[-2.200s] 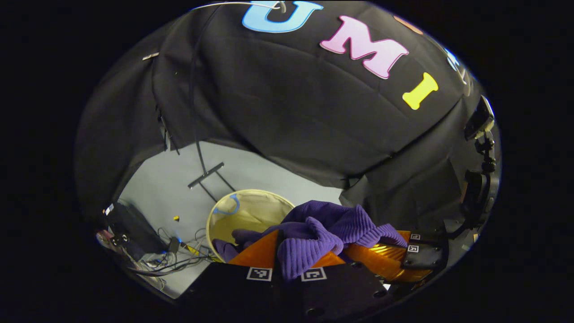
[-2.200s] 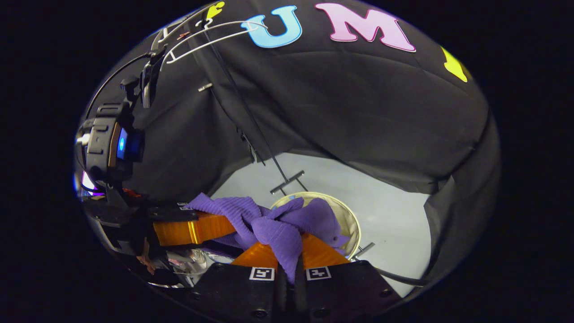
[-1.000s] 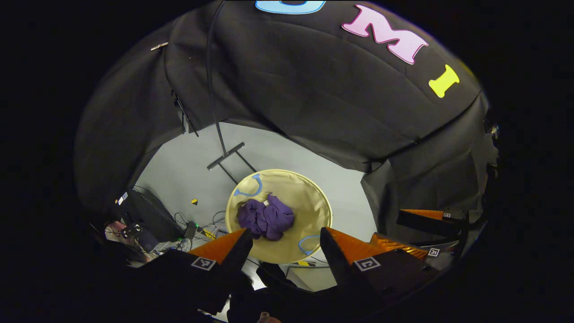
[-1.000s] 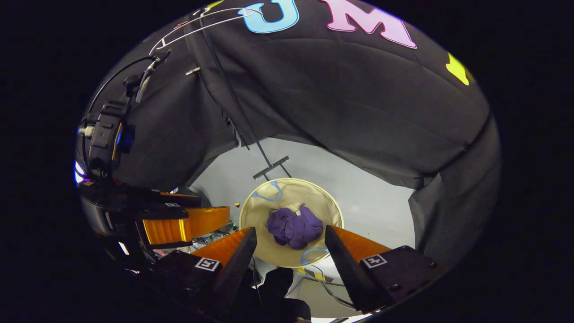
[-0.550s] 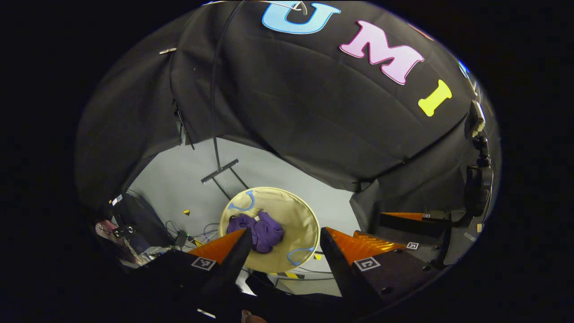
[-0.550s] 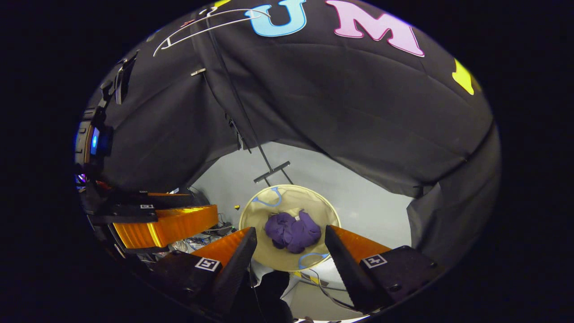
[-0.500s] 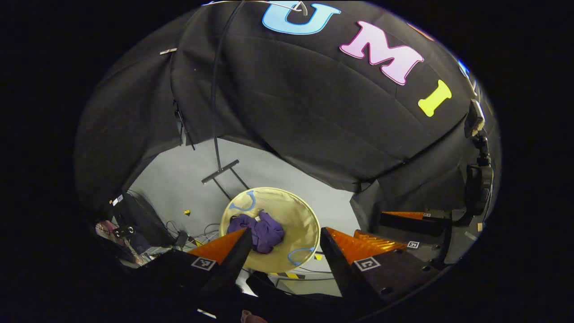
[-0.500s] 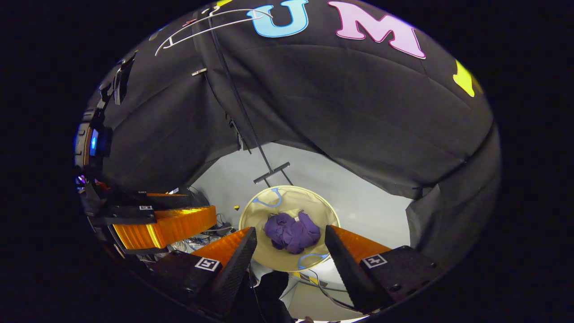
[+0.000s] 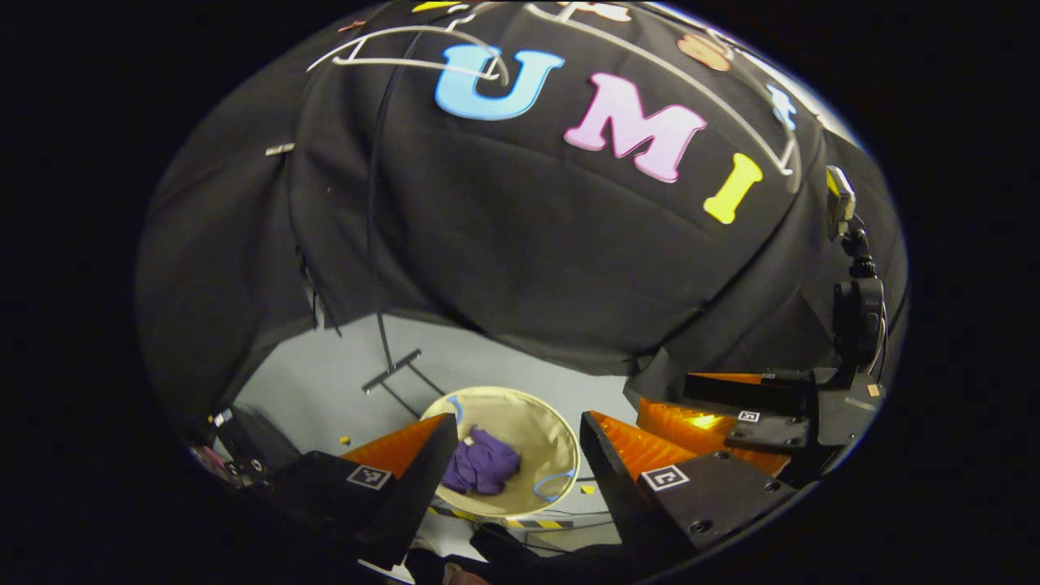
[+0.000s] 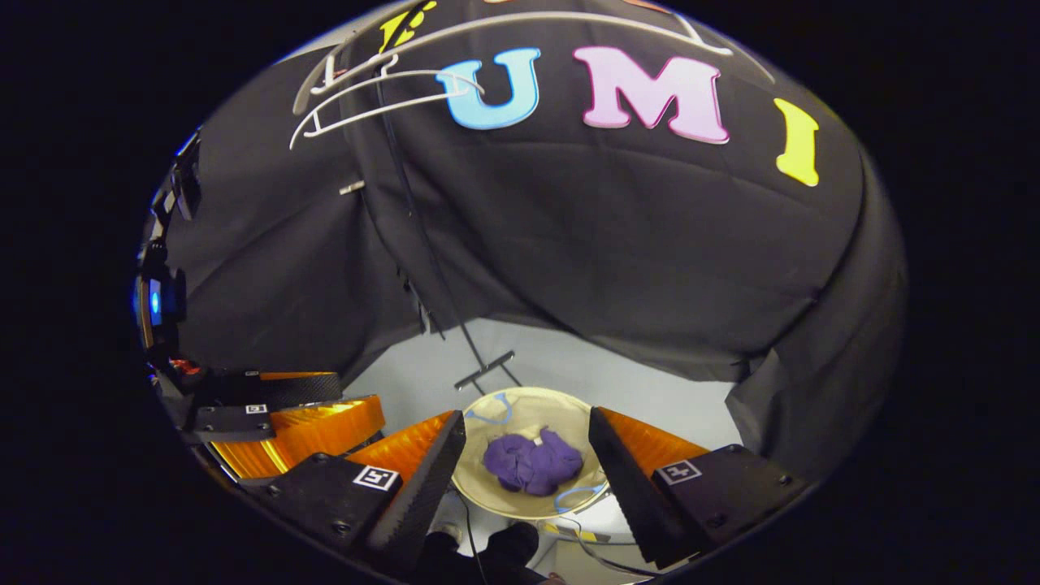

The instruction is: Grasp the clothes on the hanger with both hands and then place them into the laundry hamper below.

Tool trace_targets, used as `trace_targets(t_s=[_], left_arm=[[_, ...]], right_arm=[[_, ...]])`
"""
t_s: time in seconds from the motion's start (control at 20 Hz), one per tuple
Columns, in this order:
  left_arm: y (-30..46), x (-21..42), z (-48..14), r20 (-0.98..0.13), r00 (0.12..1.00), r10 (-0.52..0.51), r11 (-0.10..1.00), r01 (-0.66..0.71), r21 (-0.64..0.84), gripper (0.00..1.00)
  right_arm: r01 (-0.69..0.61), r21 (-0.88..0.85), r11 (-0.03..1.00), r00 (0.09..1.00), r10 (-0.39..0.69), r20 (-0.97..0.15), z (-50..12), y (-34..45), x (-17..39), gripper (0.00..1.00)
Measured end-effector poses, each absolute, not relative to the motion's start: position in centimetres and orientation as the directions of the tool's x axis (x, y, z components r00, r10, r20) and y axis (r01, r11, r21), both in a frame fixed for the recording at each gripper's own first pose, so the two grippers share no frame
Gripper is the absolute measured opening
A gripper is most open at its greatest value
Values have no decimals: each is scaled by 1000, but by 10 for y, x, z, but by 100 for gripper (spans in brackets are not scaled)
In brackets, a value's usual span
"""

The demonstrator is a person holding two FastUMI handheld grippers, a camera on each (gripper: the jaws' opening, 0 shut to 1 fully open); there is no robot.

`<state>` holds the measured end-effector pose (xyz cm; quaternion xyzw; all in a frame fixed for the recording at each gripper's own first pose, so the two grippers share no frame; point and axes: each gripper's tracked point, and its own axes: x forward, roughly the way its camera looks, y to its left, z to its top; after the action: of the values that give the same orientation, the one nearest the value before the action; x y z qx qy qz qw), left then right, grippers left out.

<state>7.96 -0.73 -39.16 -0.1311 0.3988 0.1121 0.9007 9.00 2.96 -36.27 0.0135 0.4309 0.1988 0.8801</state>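
A crumpled purple knit garment (image 9: 481,469) (image 10: 532,463) lies at the bottom of the round beige laundry hamper (image 9: 561,443) (image 10: 487,496) on the grey floor. My left gripper (image 9: 516,435) is open high above the hamper, nothing between its fingers. My right gripper (image 10: 526,435) is also open above it and empty. A bare white hanger (image 9: 406,49) (image 10: 366,89) hangs at the top on the rack. In the left gripper view the right gripper (image 9: 691,402) shows at the right; in the right gripper view the left gripper (image 10: 325,406) shows at the left.
The rack's thin dark pole (image 10: 422,244) runs down to a foot bar (image 10: 485,370) just behind the hamper. Cables and black equipment (image 9: 244,443) lie on the floor left of the hamper. Black cloth walls close in behind and to the sides.
Both grippers opened and the purple garment dropped into the hamper. Since then both have risen and tilted up, so the hamper looks smaller and lower.
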Motion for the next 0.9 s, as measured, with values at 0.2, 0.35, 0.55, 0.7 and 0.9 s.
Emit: trace_targets(t_s=[0.2,0.35,0.55,0.7,0.9], left_arm=[[0,67,-342,-645,762,62,982,-162,-98,95],[3,55,-299,-563,826,25,995,-77,-69,95],[3,45,-248,-457,888,-49,997,14,-81,95],[7,35,-209,-376,922,-92,995,73,-66,95],[3,9,-142,-253,955,-156,988,148,-51,92]], right_arm=[[-262,184,947,691,317,-649,-307,37,85,99],[-236,179,955,773,296,-561,-265,48,70,99],[-207,129,970,869,243,-431,-204,51,50,98],[-205,104,973,919,228,-323,-154,60,31,98],[-183,61,981,965,191,-178,-102,65,12,98]])
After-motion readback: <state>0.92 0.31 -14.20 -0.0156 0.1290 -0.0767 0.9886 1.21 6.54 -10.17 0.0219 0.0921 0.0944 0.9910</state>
